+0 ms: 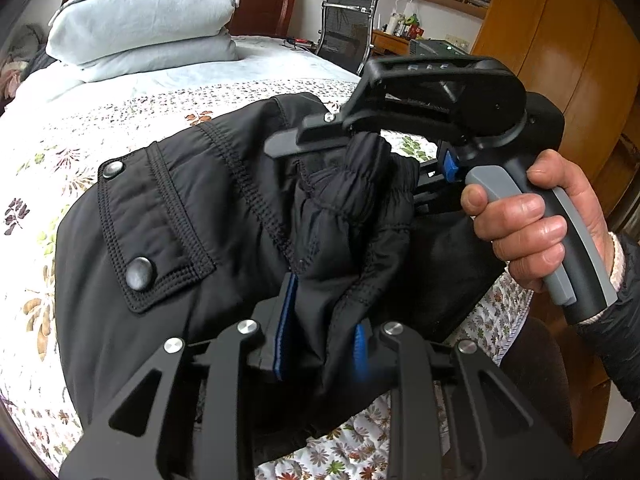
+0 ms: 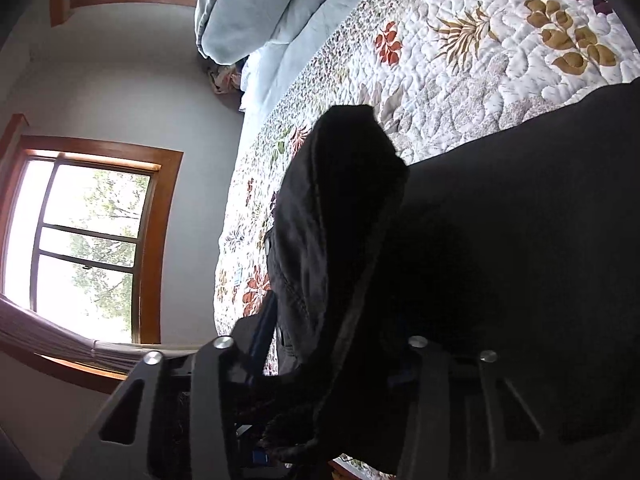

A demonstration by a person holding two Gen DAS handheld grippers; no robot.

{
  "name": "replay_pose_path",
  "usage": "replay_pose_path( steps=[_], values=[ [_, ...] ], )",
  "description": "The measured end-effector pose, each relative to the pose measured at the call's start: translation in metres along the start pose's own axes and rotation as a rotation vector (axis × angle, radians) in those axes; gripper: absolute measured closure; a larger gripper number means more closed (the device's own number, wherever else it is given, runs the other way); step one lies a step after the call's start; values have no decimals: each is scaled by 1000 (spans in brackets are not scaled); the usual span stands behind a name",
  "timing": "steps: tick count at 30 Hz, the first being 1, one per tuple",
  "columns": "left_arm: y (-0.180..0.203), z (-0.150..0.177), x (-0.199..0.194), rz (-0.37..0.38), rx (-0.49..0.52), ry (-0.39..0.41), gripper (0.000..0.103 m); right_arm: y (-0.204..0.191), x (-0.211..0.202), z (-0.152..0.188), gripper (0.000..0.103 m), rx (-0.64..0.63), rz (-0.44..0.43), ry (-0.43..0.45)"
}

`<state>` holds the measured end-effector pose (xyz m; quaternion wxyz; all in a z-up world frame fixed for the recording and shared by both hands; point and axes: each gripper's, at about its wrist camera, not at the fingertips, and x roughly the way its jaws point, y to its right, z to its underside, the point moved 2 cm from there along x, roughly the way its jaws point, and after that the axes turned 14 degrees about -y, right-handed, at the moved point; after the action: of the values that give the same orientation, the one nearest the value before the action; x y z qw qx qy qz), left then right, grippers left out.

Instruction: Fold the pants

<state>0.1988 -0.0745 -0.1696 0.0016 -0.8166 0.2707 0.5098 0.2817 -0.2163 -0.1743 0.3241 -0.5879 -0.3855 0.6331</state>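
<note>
Black pants [image 1: 172,220] with a snap-button pocket flap lie on the floral quilt [image 1: 48,152] of a bed. My left gripper [image 1: 320,340] is shut on a bunched fold of the pants near the waistband. The right gripper [image 1: 400,152] shows in the left wrist view, held by a hand, its jaws shut on the elastic waistband just beyond. In the right wrist view the right gripper [image 2: 328,360] holds a raised ridge of the black pants [image 2: 340,220]; its fingertips are hidden by cloth.
A stack of folded light-blue bedding [image 1: 148,20] lies at the head of the bed. An office chair [image 1: 348,28], desk and wooden wardrobe [image 1: 560,40] stand to the right. A window [image 2: 88,236] is beyond the bed's far side.
</note>
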Motion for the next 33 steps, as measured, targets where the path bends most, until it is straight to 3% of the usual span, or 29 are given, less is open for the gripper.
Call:
replay_pose_path(
  steps=[1, 7, 9, 11, 18, 25, 33],
  values=[
    [1, 0, 0, -2, 3, 2, 78, 2, 0, 0, 75, 8, 5, 2],
    [3, 0, 2, -5, 5, -3, 71, 11, 3, -2, 81, 36, -21, 6],
    [4, 1, 2, 3, 9, -11, 60, 13, 2, -2, 82, 38, -24, 8],
    [5, 3, -1, 11, 8, -10, 39, 13, 2, -3, 83, 34, -28, 9],
    [3, 9, -14, -17, 4, -18, 38, 15, 1, -4, 84, 38, -55, 16],
    [-3, 10, -38, -66, -2, 24, 21, 17, -5, -1, 85, 50, -105, 24],
    [-27, 13, -61, -80, -80, 49, 15, 6, -24, 6, 85, 33, -162, 40]
  ],
)
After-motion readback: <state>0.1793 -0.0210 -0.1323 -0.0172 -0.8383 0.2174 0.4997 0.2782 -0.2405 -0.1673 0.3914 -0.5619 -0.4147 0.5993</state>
